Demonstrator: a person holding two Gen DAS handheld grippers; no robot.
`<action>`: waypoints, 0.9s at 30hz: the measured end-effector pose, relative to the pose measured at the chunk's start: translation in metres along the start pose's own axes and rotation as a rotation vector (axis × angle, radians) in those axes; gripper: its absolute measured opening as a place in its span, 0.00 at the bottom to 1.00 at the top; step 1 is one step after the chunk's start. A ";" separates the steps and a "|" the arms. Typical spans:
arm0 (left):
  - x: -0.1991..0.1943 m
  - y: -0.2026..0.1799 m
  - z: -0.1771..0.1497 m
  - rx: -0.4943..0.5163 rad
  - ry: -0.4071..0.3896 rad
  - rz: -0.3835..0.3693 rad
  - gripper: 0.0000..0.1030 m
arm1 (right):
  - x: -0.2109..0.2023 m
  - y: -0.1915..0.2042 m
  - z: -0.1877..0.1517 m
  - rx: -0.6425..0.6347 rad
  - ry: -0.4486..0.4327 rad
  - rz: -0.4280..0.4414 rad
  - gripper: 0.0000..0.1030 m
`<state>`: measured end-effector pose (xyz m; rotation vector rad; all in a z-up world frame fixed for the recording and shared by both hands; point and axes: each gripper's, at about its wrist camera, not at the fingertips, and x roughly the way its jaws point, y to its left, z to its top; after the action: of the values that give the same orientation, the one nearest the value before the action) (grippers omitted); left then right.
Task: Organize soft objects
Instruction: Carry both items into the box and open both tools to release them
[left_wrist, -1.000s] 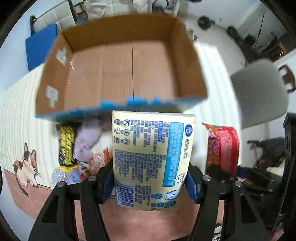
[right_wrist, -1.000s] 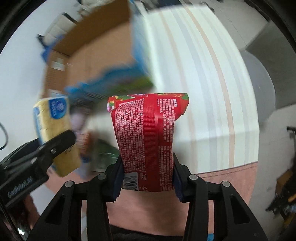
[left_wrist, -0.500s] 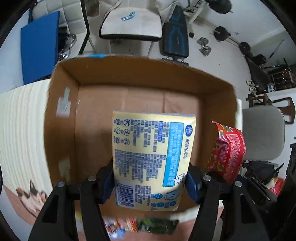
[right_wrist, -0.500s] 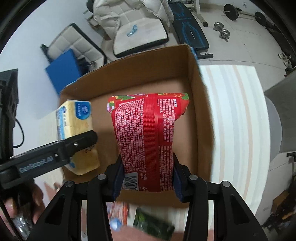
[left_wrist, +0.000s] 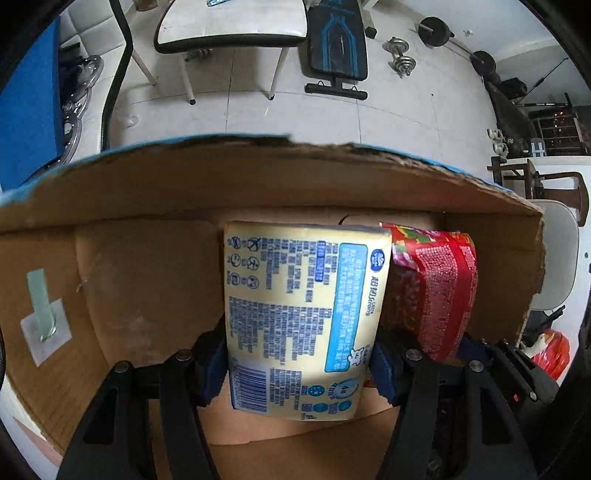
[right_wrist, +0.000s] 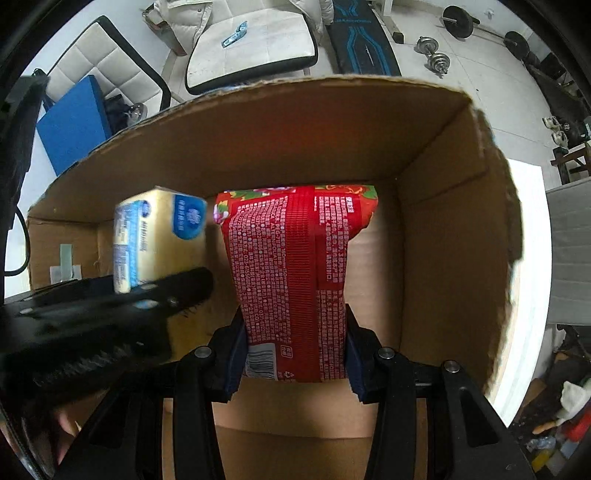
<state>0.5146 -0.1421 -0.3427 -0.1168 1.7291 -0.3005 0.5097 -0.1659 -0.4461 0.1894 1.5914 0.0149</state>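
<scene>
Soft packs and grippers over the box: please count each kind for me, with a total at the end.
Yellow pack: 1, in the left gripper
Red pack: 1, in the right gripper
Grippers: 2
Cardboard box: 1
Total: 5

Black fingers (left_wrist: 184, 398), blue pads (left_wrist: 210, 365), silver screws (left_wrist: 183, 355).
</scene>
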 end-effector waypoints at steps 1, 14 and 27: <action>0.003 0.001 0.003 -0.005 0.003 -0.005 0.60 | 0.002 -0.002 0.003 0.008 0.005 -0.008 0.46; 0.004 0.004 0.011 -0.041 -0.008 -0.006 0.77 | 0.003 0.001 0.017 -0.009 0.025 -0.040 0.59; -0.047 0.020 -0.021 -0.030 -0.127 0.099 0.98 | -0.027 0.036 -0.029 -0.055 0.009 -0.024 1.00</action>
<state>0.5048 -0.1082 -0.3005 -0.0708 1.6085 -0.1905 0.4853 -0.1312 -0.4135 0.1272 1.6003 0.0406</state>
